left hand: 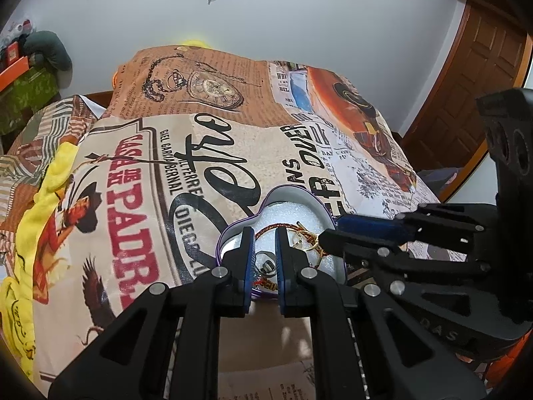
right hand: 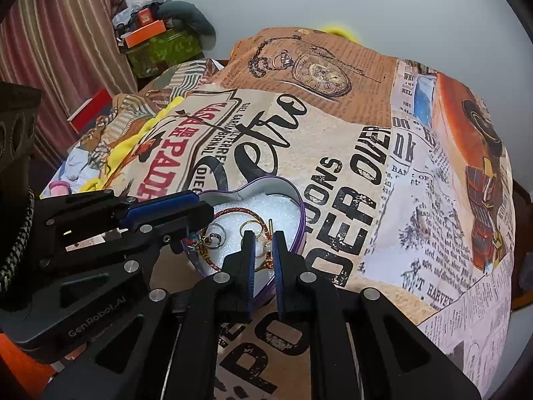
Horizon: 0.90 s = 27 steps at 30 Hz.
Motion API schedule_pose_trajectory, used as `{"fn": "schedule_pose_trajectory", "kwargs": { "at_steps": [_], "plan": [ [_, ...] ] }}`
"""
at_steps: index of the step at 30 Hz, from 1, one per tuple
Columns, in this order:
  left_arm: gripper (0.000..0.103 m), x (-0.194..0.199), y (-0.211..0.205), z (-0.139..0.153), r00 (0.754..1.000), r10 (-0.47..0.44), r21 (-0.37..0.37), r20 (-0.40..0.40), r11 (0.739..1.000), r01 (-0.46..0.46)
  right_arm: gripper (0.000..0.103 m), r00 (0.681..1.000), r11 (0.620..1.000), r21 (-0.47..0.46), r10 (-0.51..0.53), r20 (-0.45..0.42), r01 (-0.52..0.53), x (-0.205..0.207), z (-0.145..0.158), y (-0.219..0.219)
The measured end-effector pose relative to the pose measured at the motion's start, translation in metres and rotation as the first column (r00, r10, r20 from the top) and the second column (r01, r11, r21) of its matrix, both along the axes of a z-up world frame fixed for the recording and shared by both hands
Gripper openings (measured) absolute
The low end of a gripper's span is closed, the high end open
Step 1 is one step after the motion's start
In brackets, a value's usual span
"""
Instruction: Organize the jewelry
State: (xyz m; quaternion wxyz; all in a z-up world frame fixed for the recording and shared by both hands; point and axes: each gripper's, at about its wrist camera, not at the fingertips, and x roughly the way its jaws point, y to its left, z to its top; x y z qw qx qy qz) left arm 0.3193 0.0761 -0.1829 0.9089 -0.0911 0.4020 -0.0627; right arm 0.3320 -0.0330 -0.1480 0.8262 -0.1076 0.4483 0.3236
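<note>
A heart-shaped purple tin (left hand: 301,193) (right hand: 266,183) lined with white foam lies on the printed bedspread. Inside are a red braided cord bracelet (left hand: 266,230) (right hand: 240,211), gold rings (left hand: 304,236) (right hand: 250,225) and a silver ring (left hand: 266,266) (right hand: 215,233). My left gripper (left hand: 265,233) (right hand: 208,210) is over the tin's near left part, jaws a little apart around the silver ring and cord. My right gripper (right hand: 263,236) (left hand: 328,230) reaches in from the right, jaws a little apart around gold pieces (right hand: 265,250). Whether either pinches anything is unclear.
The bedspread (left hand: 166,200) has newspaper and pocket-watch prints. A yellow cloth (left hand: 50,183) lies at its left edge. Boxes and clutter (right hand: 156,33) stand by the striped curtain at the far left. A wooden door (left hand: 483,66) is at the right.
</note>
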Motion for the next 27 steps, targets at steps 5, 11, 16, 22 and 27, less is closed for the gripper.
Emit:
{"fn": "schedule_pose_trajectory", "kwargs": {
  "at_steps": [5, 11, 16, 22, 27],
  "plan": [
    [0.012, -0.009, 0.001, 0.011, 1.0, 0.015, 0.013, 0.022, 1.0, -0.016, 0.033, 0.998, 1.0, -0.008, -0.011, 0.065, 0.012, -0.009, 0.012, -0.003],
    [0.012, -0.028, 0.002, 0.037, 0.996, 0.038, 0.037, 0.078, 0.998, -0.041, 0.033, 0.992, 1.0, -0.003, -0.024, 0.124, 0.024, -0.024, 0.033, -0.011],
    [0.012, -0.055, -0.002, 0.073, 0.987, 0.048, 0.061, 0.155, 0.996, -0.058, 0.032, 0.984, 0.998, 0.035, -0.049, 0.169, 0.044, -0.041, 0.06, -0.023],
    [0.012, -0.101, -0.009, 0.125, 0.96, 0.055, 0.078, 0.275, 0.994, -0.079, 0.033, 0.964, 0.99, 0.121, -0.105, 0.243, 0.078, -0.074, 0.106, -0.046],
    [0.012, -0.15, -0.02, 0.172, 0.914, 0.054, 0.081, 0.402, 0.992, -0.094, 0.032, 0.924, 0.971, 0.221, -0.164, 0.345, 0.09, -0.116, 0.155, -0.068]
  ]
}}
